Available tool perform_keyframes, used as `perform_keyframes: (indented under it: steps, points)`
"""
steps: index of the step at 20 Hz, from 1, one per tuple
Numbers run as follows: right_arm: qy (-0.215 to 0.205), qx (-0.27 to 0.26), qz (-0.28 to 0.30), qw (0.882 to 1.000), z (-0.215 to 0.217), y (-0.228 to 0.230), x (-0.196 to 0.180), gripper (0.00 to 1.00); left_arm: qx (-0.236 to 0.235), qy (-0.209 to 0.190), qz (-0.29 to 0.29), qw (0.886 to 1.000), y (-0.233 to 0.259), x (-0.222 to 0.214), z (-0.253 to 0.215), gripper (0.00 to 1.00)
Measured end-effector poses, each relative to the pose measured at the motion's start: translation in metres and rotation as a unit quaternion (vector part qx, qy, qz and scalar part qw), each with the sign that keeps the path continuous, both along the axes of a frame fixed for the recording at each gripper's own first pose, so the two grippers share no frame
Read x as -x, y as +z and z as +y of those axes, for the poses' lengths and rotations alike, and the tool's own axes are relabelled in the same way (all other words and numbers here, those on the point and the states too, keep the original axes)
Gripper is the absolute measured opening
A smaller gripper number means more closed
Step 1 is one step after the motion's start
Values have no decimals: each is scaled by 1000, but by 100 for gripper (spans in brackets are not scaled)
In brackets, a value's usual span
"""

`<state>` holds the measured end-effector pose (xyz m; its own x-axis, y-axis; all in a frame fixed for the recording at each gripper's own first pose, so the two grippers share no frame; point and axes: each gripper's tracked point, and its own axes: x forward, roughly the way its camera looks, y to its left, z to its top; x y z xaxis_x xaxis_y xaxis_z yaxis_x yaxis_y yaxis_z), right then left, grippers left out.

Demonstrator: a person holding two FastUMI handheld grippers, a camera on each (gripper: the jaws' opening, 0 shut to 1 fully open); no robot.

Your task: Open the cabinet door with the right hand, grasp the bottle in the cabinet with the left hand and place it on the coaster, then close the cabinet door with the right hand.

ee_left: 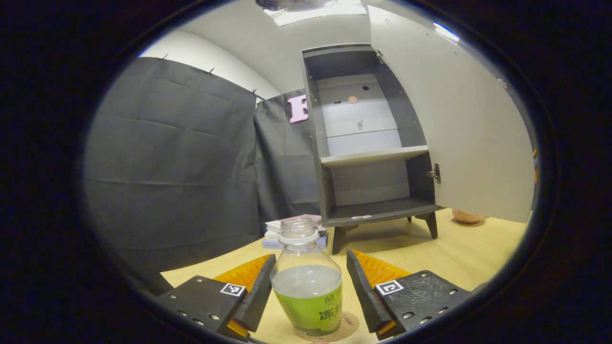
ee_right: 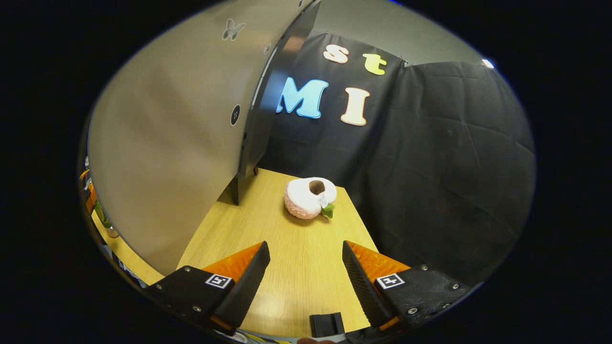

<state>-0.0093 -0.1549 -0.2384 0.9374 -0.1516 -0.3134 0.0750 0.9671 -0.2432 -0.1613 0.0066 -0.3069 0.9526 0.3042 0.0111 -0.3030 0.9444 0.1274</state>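
Pale wooden worktop (ee_left: 459, 258) inside a booth hung with black cloth. In the left gripper view, left tongs (ee_left: 308, 286) spread open around the bottle (ee_left: 307, 282), fingers close on both sides but apparently not pressing it. Bottle upright, uncapped, partly filled with clear liquid, green label, standing on the round coaster (ee_left: 349, 322). Beyond it a small stack of flat things (ee_left: 275, 234), contents unclear, then the dark cabinet (ee_left: 368, 143) on short legs, shelves bare, its pale door (ee_left: 459, 124) swung wide open to the right. In the right gripper view, right tongs (ee_right: 306, 272) open above bare worktop, gripping nothing. Ahead, a pink plush toy (ee_right: 310, 198) lying on the wood; to the left, the open door's outer face with a dark knob (ee_right: 235, 115).
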Motion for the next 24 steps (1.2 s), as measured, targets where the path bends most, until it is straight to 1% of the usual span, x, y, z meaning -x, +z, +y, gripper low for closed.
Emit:
perform_keyframes:
  steps: [3,4,5,8,9,10,11,12,16,17,18,19,20,21,22,23,24]
  points:
    - [-14,-12,-13,1000,-8,16,-2,94,-17,-16,-12,1000,29,-6,-6,83]
    - [-18,-16,-15,1000,-9,19,-3,94,-21,-23,-16,999,38,-9,-9,90]
    - [-21,-20,-17,999,-12,23,-4,94,-27,-26,-21,999,49,-10,-10,83]
    - [-31,-39,-25,998,-15,36,-3,94,-37,-31,-25,999,80,-18,-8,83]
    - [-34,-47,-27,998,-17,42,-4,94,-39,-32,-26,998,93,-20,-7,89]
    - [-38,-52,-30,997,-18,47,-3,96,-42,-31,-30,998,109,-22,-5,83]
    - [-43,-57,-37,997,-22,56,-4,94,-46,-32,-35,998,124,-24,-4,83]
    - [-47,-65,-45,996,-23,66,-5,94,-50,-33,-39,997,141,-25,-2,83]
    - [-61,-104,-86,989,-33,111,-7,94,-51,-38,-59,996,206,-32,-6,82]
    - [-70,-111,-92,987,-38,121,-7,94,-52,-39,-63,996,221,-33,-8,82]
    - [-79,-124,-99,984,-41,129,-6,96,-55,-34,-65,996,236,-32,-7,82]
    - [-83,-139,-109,981,-43,142,-6,96,-53,-33,-64,996,249,-33,-9,82]
    - [-80,-153,-122,977,-42,158,-6,94,-46,-36,-62,996,260,-35,-13,82]
    - [-70,-163,-132,975,-39,173,-8,94,-40,-38,-61,997,271,-37,-16,82]
    - [-60,-173,-136,974,-36,180,-9,96,-36,-40,-59,997,282,-38,-20,82]
    - [-48,-183,-141,972,-33,191,-10,94,-35,-40,-51,997,290,-39,-25,82]
    - [-37,-194,-146,969,-29,203,-9,93,-30,-38,-41,998,299,-37,-29,89]
